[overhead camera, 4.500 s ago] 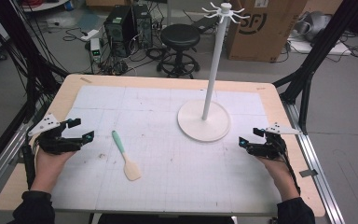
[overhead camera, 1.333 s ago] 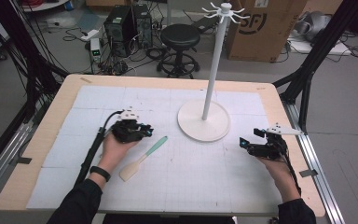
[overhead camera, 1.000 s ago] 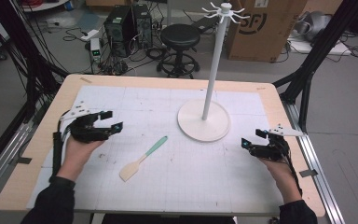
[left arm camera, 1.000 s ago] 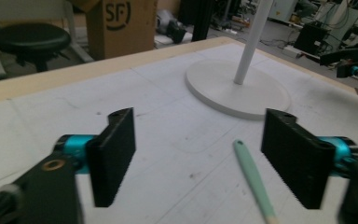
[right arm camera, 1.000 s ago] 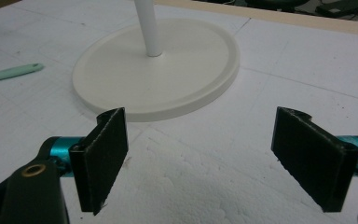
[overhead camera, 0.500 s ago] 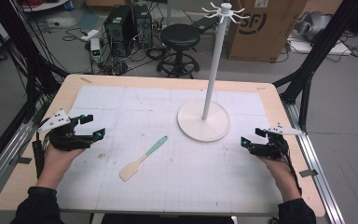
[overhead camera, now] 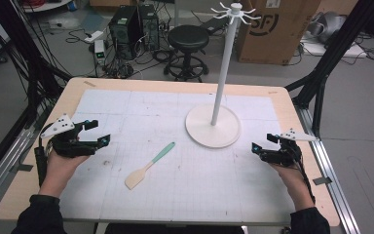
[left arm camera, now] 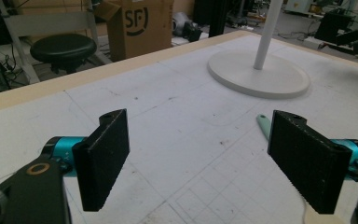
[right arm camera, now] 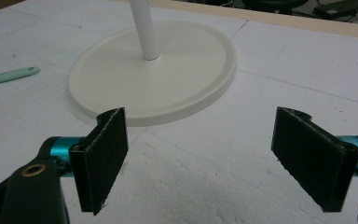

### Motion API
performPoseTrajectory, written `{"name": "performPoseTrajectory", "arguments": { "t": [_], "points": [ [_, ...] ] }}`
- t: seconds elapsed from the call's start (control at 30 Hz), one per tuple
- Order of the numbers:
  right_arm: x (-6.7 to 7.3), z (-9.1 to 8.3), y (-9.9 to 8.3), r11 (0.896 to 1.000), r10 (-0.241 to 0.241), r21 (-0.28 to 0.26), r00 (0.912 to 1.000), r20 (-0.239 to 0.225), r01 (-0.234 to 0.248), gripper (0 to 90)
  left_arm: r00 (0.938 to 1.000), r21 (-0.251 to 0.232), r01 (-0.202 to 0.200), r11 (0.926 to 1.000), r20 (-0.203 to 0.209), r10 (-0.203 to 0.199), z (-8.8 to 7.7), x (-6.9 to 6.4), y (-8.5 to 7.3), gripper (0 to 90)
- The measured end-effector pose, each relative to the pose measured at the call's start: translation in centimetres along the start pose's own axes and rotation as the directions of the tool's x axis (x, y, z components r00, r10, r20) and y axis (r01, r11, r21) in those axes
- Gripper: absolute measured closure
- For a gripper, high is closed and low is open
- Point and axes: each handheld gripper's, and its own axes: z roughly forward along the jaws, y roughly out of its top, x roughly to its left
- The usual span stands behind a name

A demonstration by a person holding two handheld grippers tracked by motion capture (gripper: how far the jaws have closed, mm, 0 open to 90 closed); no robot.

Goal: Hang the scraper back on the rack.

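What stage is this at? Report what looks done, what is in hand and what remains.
Done: the flat spatula with mint-green handle and cream blade lies free on the white gridded table mat, beside the tall white hook stand. In hand: nothing; the left gripper and right gripper are both open and empty. Left: probably grasping the spatula and hanging it on the stand.

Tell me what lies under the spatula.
The spatula lies flat on the white gridded mat, which covers the wooden table. The patch of mat directly beneath it is hidden.
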Motion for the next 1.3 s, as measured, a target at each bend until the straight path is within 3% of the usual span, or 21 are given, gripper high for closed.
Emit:
{"name": "performPoseTrajectory", "arguments": {
  "t": [0.43, 0.63, 0.83, 1.03, 1.3],
  "points": [
    [-0.3, 0.0, 0.2, 1.0, 0.01, -0.014, 0.9999, 0.006, -0.01, 17.7, 0.9999, 0.023, -0.001, 0.9997, 0.011, 0.001, 0.1, -0.1, -0.3, 21.2],
    [0.0, 0.3, 0.4, 1.0, -0.001, -0.007, 1.0, 0.004, 0.001, 17.7, 0.9989, 0.035, 0.014, 0.9993, 0.045, -0.016, 0.8, -0.9, -0.2, 20.5],
    [0.0, 0.4, 0.3, 1.0, -0.002, -0.002, 1.0, 0.002, 0.002, 17.7, 0.9982, 0.095, 0.013, 0.9954, 0.056, -0.019, 2.9, -2.6, -0.5, 20.8],
    [0.0, 0.3, 0.3, 1.0, -0.005, 0.0, 1.0, 0.0, 0.005, 17.7, 0.9974, 0.173, -0.019, 0.9847, 0.071, 0.007, 5.4, -5.3, -1.1, 22.0],
    [0.1, 0.2, 0.2, 1.0, -0.007, 0.002, 1.0, -0.003, 0.007, 17.7, 0.9988, 0.235, -0.027, 0.9715, 0.047, 0.016, 7.9, -8.1, -1.9, 23.3]
  ]
}}
